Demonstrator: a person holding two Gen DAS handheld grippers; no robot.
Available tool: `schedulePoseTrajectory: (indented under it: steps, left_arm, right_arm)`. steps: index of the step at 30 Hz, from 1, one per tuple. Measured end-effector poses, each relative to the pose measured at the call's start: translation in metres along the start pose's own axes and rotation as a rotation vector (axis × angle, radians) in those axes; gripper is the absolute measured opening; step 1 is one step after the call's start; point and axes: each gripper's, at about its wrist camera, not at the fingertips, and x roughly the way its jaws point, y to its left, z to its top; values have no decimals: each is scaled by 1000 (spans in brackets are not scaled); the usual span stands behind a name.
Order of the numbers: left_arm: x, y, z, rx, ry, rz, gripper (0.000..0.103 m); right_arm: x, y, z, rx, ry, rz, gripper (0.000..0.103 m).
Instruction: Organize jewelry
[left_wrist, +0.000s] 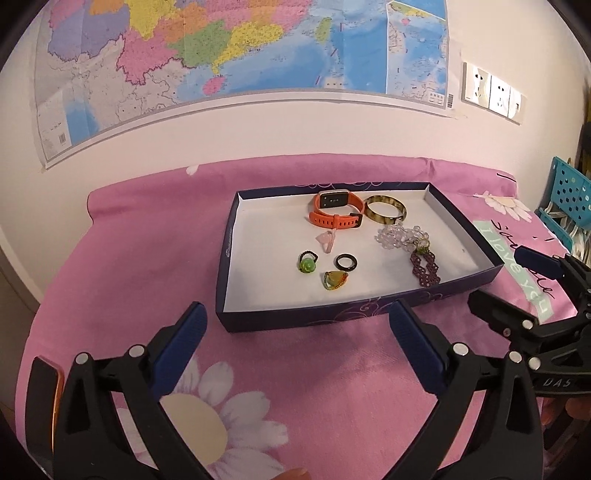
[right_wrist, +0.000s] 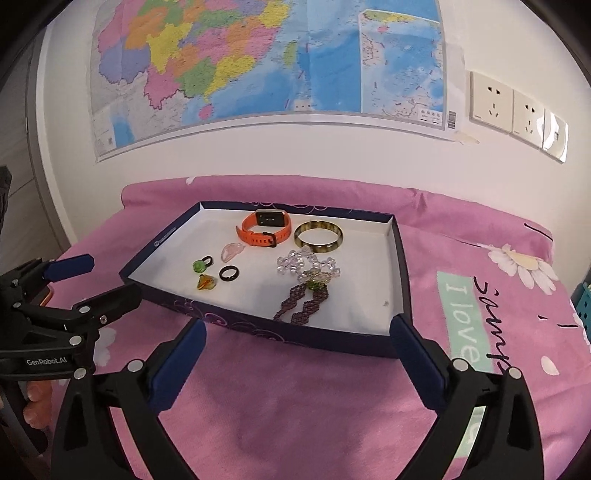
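A shallow dark-blue box (left_wrist: 229, 258) (right_wrist: 402, 266) with a white floor lies on the pink cloth. Inside it are an orange watch (left_wrist: 334, 210) (right_wrist: 264, 230), a mottled bangle (left_wrist: 384, 220) (right_wrist: 319, 248), a clear bead bracelet (left_wrist: 397, 236) (right_wrist: 295, 264), a purple beaded piece (left_wrist: 424, 269) (right_wrist: 299, 306), a pink piece (left_wrist: 327, 242) and three rings: green (left_wrist: 307, 264), black (left_wrist: 346, 270) and amber (left_wrist: 334, 280). My left gripper (left_wrist: 297, 310) (right_wrist: 99, 280) stands open before the box's near left corner. My right gripper (right_wrist: 298, 325) (left_wrist: 506, 280) stands open before its near wall. Neither holds anything.
Pink floral cloth (left_wrist: 295, 387) covers the surface. An orange-edged flat object (left_wrist: 44, 398) lies at the near left. A teal perforated basket (left_wrist: 565, 199) stands at the right edge. Behind the box, the wall carries a map (right_wrist: 258, 66) and sockets (right_wrist: 517, 110).
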Motion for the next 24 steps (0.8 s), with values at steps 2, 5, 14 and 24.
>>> schedulePoseTrajectory:
  steps: [2,5,14,24]
  left_arm:
    - [-2,1,0,-4,-1,0,97]
    - [-4,3,-1,-16,-4,-1,97]
    - [-7,1,-4,-11,-7,0,97]
    - [-7,1,-6,-15,-5,0,97]
  right_arm:
    - [-2,2,-1,-6,-3,-3,96]
    - [-5,2,-1,-4,-11,-2,96]
    - [-7,5,-3,-1,-13,5,96]
    - [-6,8,-4,3,-11,9,96]
